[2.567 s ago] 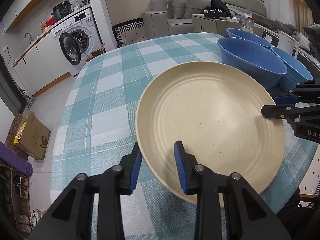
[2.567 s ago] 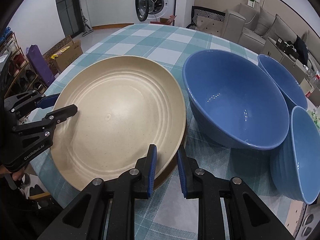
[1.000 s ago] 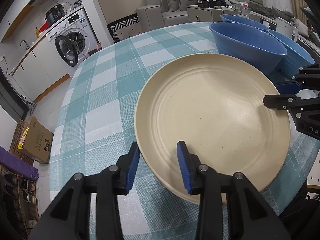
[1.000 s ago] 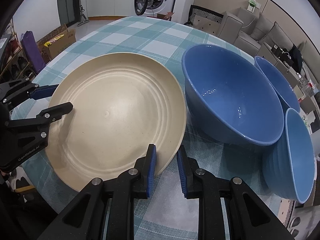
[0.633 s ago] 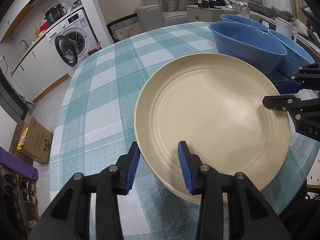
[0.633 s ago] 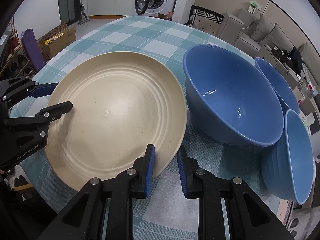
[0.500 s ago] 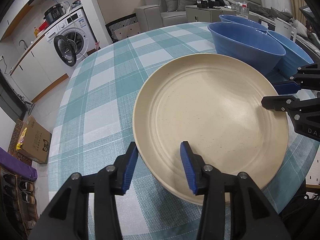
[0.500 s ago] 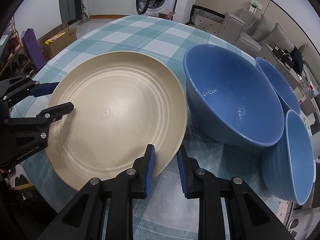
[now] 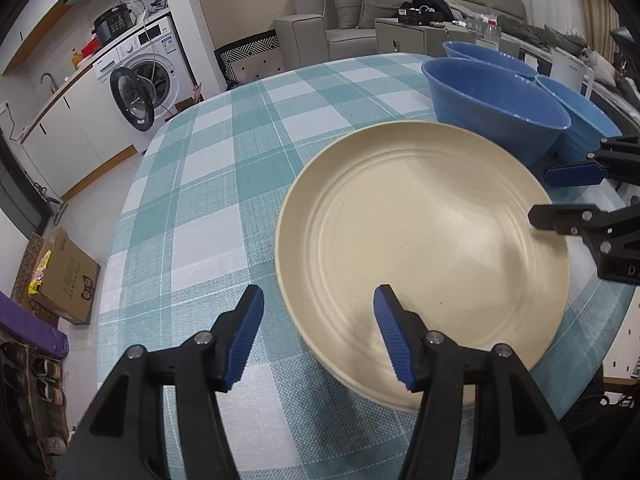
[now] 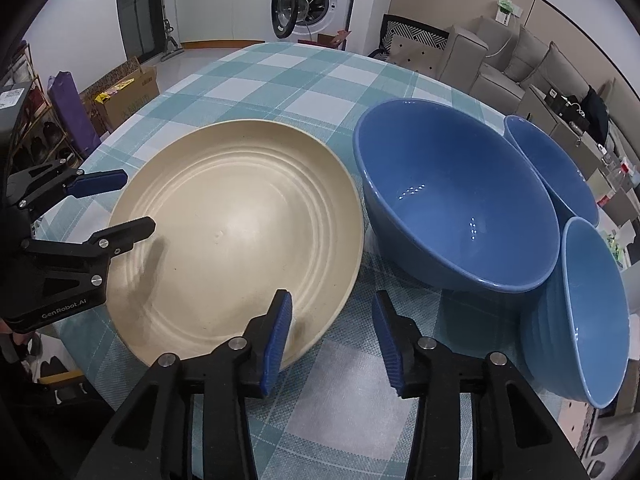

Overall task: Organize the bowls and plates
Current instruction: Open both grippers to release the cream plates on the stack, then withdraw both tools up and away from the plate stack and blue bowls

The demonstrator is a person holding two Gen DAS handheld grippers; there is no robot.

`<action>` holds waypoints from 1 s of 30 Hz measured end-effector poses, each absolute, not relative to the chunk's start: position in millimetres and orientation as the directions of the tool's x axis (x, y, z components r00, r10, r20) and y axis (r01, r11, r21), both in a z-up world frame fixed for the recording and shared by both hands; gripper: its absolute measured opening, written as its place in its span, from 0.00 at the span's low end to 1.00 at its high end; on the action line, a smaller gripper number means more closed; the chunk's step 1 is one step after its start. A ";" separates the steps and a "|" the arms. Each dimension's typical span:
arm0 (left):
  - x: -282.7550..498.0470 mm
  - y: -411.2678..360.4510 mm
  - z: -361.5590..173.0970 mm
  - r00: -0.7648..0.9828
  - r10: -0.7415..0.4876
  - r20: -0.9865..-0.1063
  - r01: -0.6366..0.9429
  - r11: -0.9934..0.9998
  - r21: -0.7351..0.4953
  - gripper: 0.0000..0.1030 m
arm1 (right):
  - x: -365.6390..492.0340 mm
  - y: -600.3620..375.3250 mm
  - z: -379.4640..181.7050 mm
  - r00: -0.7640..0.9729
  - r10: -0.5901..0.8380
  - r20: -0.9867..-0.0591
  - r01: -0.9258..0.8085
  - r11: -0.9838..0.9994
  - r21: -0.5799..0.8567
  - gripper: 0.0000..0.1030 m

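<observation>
A large cream plate (image 9: 420,248) (image 10: 240,240) lies flat on the teal-checked tablecloth (image 9: 200,168). My left gripper (image 9: 316,312) (image 10: 138,200) straddles the plate's near-left rim, one finger over the plate and one over the cloth. Its jaws are opening and the pads are clear of the rim. My right gripper (image 10: 332,308) (image 9: 538,194) straddles the opposite rim the same way, jaws also opening, pads off the plate. A big blue bowl (image 10: 452,208) (image 9: 492,96) stands just beside the plate. A second blue bowl (image 10: 548,160) sits behind it, and a third (image 10: 588,308) leans tilted against it.
The table's rounded edge runs close under both grippers. Off the table stand a washing machine (image 9: 140,80) with its door open, a cardboard box (image 9: 64,276) on the floor, and a grey sofa (image 9: 348,12) beyond the far edge.
Both grippers' jaws have spread wider and come off the plate's rim. The plate now rests flat on the cloth. Neither hand has shifted noticeably.
</observation>
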State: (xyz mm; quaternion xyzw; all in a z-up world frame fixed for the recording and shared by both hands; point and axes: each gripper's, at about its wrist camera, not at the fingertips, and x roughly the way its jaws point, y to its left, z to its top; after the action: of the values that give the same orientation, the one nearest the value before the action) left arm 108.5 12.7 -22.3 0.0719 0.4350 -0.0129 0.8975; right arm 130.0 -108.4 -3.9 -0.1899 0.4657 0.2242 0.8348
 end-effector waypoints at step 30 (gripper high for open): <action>97.6 15.5 17.2 0.741 -0.061 -0.668 0.062 0.998 -0.022 0.99 | 112.0 -123.9 22.8 0.464 0.337 -0.819 -0.591 0.806 -0.003 0.99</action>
State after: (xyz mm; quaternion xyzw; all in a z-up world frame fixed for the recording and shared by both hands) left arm 97.6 15.5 17.2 0.0007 0.3582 -0.0330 0.9331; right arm 112.0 -123.9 22.8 -0.1448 0.4386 0.2753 0.8431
